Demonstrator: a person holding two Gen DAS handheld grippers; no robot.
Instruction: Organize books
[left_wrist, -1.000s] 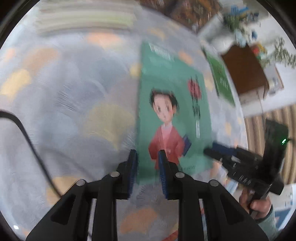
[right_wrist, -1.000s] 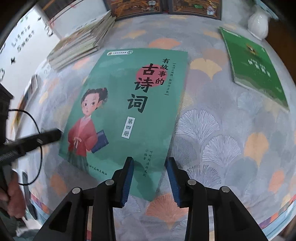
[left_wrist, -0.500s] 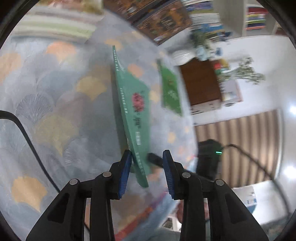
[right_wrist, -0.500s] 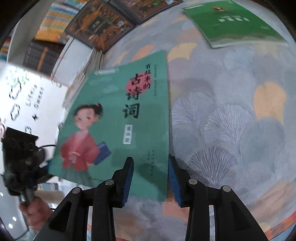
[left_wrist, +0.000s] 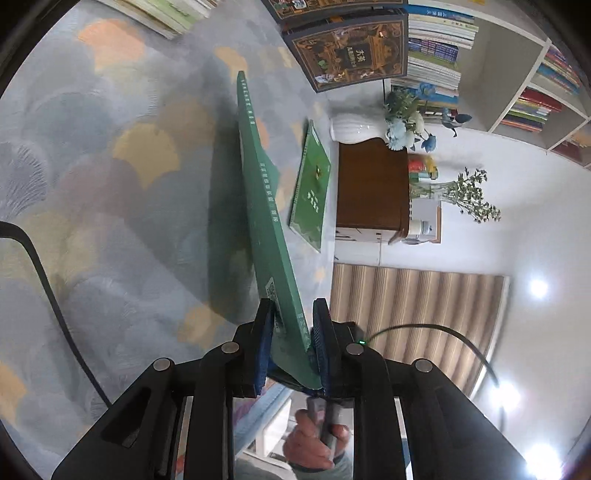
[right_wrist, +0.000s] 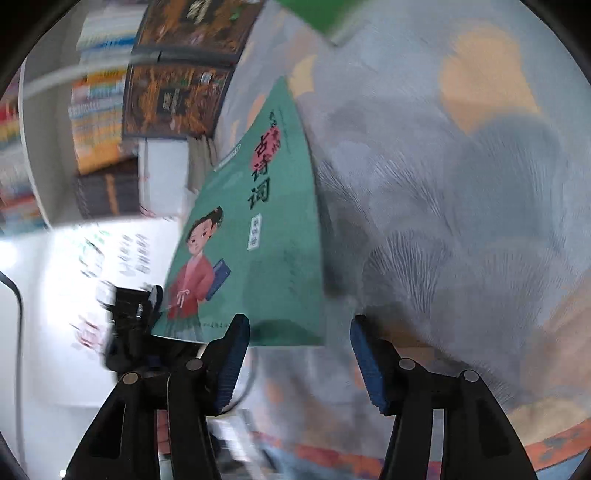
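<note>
Left gripper (left_wrist: 293, 345) has just been closing and now pinches the near corner of the teal book (left_wrist: 258, 192). Both blue pads (left_wrist: 266, 343) sit on the cover, one on each face. From the left wrist view the book stands on edge, tilted, its long edge running away from me over the patterned cloth (left_wrist: 110, 206); its far end is close to the cloth, though contact there isn't visible. It casts a dark shadow on the cloth to its left.

Right gripper (right_wrist: 297, 363) has just been opening. Its fingers are spread wide, and the bottom edge of the teal book (right_wrist: 255, 258) sits just above the gap with no pad touching it. This view is motion-blurred. The front cover faces this camera: a girl in a red robe, with dark characters down the right side. My left gripper (right_wrist: 147, 306) shows at the book's lower left corner.

A second book, the green book (left_wrist: 310, 192), lies flat on the cloth to the right of the held one, well apart from it. A stack of books (left_wrist: 162, 14) sits at the cloth's far edge. Beyond the cloth are dark ornate boxes (left_wrist: 347, 55), shelves of books (left_wrist: 436, 51), a white vase (left_wrist: 354, 127) with blue flowers and a brown cabinet (left_wrist: 373, 184). My right hand (left_wrist: 314, 443) shows below the left fingers. A black cable (left_wrist: 48, 280) crosses the cloth at the left.
</note>
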